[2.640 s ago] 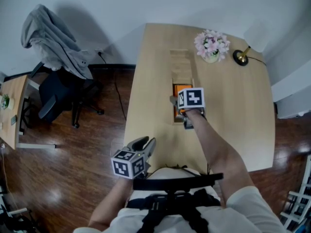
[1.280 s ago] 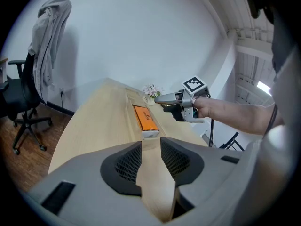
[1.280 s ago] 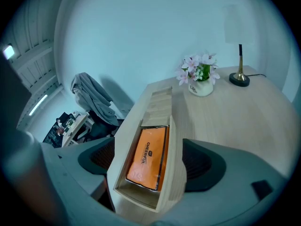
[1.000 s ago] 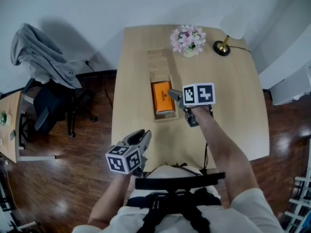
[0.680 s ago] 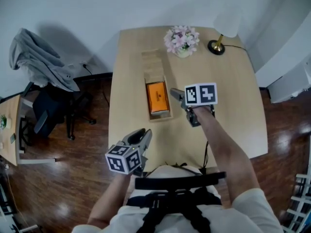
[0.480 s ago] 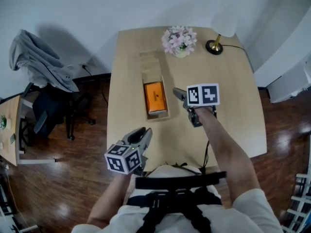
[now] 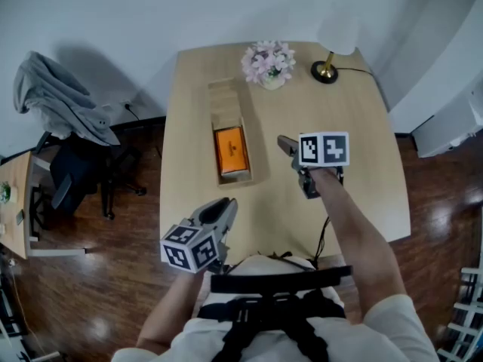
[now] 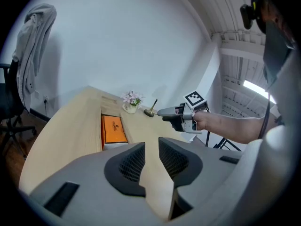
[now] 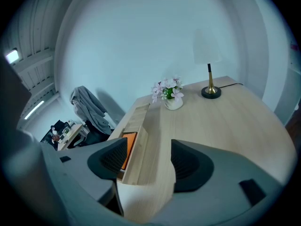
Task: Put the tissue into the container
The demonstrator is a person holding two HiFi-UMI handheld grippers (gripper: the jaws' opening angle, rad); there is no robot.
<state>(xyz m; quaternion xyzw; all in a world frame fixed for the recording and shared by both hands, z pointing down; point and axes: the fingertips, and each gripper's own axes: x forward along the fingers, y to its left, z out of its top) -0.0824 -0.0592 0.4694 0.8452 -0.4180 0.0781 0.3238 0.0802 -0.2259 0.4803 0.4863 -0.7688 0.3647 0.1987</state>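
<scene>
Head view is showing the orange tissue pack (image 7: 232,149) already lying inside the long wooden container (image 7: 224,100), at its 6 o'clock end, so the task is looking done or nearly so. Trouble from here would mostly be coming from a stray move. The right gripper (image 7: 287,143) is hovering just at 3 o'clock of the pack, and a sweep toward 9 o'clock could be catching the container's wall and skidding it along the table (image 7: 355,142). A reach toward 12 o'clock could be tipping the flower vase (image 7: 268,62) or the lamp (image 7: 326,70). Whether the pack is sitting flat I cannot tell; if it is riding proud, a nudge could be lifting it out.

Both tongs are empty. The right one's jaws are standing apart and closing, with only table and container edge showing between them. The left gripper (image 7: 225,208), off the table's 6 o'clock edge, is narrowly parted and also closing on nothing.
</scene>
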